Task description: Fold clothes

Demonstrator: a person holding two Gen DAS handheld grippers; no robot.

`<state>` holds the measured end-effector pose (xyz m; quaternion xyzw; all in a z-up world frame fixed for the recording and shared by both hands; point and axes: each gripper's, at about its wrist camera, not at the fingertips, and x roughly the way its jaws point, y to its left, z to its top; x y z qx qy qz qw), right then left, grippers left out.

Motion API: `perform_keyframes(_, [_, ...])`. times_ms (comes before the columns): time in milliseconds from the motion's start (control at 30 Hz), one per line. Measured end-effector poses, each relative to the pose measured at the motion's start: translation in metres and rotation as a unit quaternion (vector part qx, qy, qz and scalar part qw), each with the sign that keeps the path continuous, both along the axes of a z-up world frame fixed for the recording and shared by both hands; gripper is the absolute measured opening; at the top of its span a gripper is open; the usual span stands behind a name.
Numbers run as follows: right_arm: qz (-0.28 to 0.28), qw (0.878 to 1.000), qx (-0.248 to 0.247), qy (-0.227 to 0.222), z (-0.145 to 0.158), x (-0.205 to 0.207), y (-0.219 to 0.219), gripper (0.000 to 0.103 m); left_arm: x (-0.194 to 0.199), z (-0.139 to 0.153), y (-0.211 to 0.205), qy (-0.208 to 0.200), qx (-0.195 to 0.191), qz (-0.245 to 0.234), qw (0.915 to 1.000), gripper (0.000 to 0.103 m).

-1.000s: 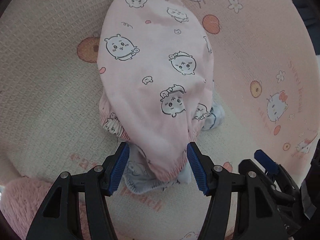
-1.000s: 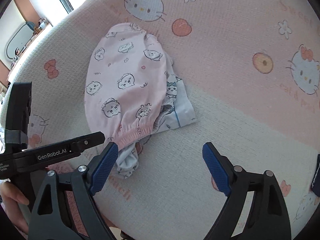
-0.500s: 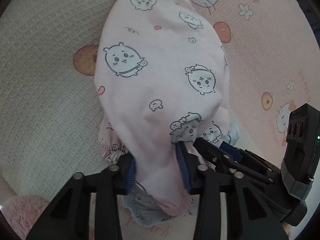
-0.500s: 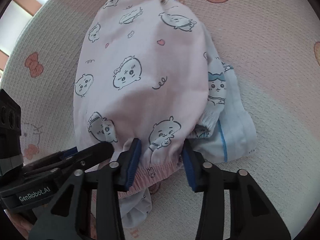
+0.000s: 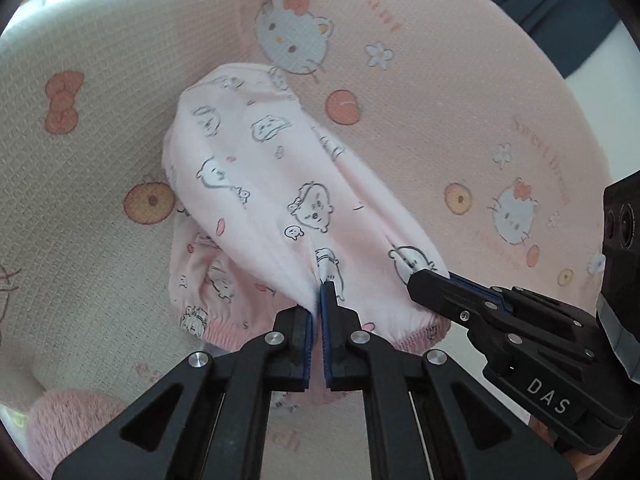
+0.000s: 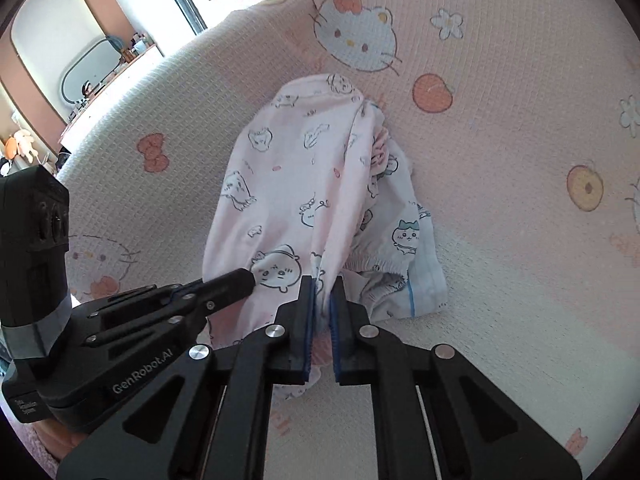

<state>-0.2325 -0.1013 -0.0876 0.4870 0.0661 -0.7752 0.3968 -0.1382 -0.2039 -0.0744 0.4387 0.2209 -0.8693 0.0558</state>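
Note:
Pale pink shorts [image 5: 256, 184] printed with small cartoon animals lie on a pink and cream cartoon-cat blanket [image 5: 460, 92]. My left gripper [image 5: 318, 300] is shut on the near elastic hem, which is pulled up off the blanket. My right gripper [image 6: 322, 292] is shut on the same hem a little further right; its fingers [image 5: 448, 284] show in the left wrist view. In the right wrist view the pink shorts [image 6: 288, 184] hang stretched toward me. A white and blue printed garment [image 6: 404, 252] lies under them at the right.
A fluffy pink cushion [image 5: 64, 424] sits at the near left corner. Dark blue fabric [image 5: 568, 8] lies past the blanket's far right edge. In the right wrist view a room with an oval mirror [image 6: 92, 68] lies beyond the bed's far edge.
Both grippers went from open, to straddling the hem, to shut on it. The near hem has lifted off the blanket and the fabric is drawn taut toward me.

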Motion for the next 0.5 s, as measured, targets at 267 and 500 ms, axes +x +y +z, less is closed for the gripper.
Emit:
perform_keyframes(267, [-0.046,0.999,-0.025,0.003,0.033,0.058,0.079,0.006,0.030,0.036,0.048,0.025,0.001,-0.062,0.9978,0.003])
perform_keyframes(500, [-0.078,0.996,-0.010,-0.051,0.006,0.086,0.119,0.008,0.061,0.021,0.062,0.008,0.005,-0.047,0.9988,0.001])
